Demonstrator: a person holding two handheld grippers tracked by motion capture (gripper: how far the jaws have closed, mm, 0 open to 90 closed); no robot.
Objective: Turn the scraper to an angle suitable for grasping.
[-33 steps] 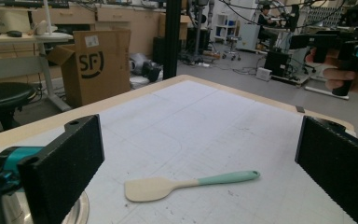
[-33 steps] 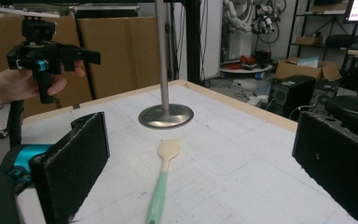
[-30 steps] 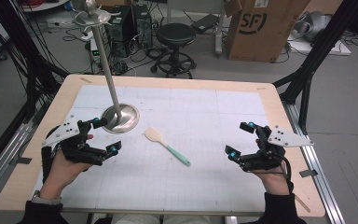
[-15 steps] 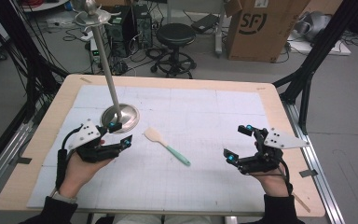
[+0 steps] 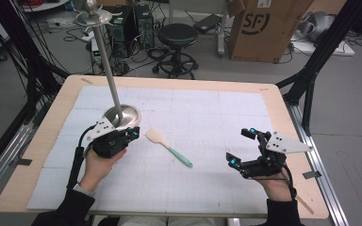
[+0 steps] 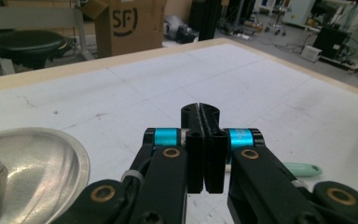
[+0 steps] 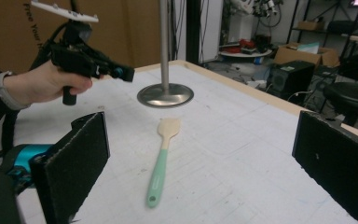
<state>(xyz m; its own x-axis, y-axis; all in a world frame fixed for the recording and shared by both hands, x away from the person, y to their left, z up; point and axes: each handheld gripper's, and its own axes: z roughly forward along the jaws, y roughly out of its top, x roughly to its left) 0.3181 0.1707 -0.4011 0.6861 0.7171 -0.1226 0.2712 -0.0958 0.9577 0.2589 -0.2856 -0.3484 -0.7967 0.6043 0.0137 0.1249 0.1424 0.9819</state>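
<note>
Left gripper (image 5: 133,133): jaws pressing together, empty, hovering just beside the stand (image 5: 121,114) base. Right gripper (image 5: 242,147): jaws gaping wide, empty, sitting low over the table (image 5: 273,101). Spatula (image 5: 168,148): lying between the grippers, blade nearer the left one, touching neither.

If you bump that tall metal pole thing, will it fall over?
Probably not from a light bump: the stand has a wide, round metal base that looks heavy. But its pole is tall with a dish on top, so a hard, high shove might tip it.
</note>
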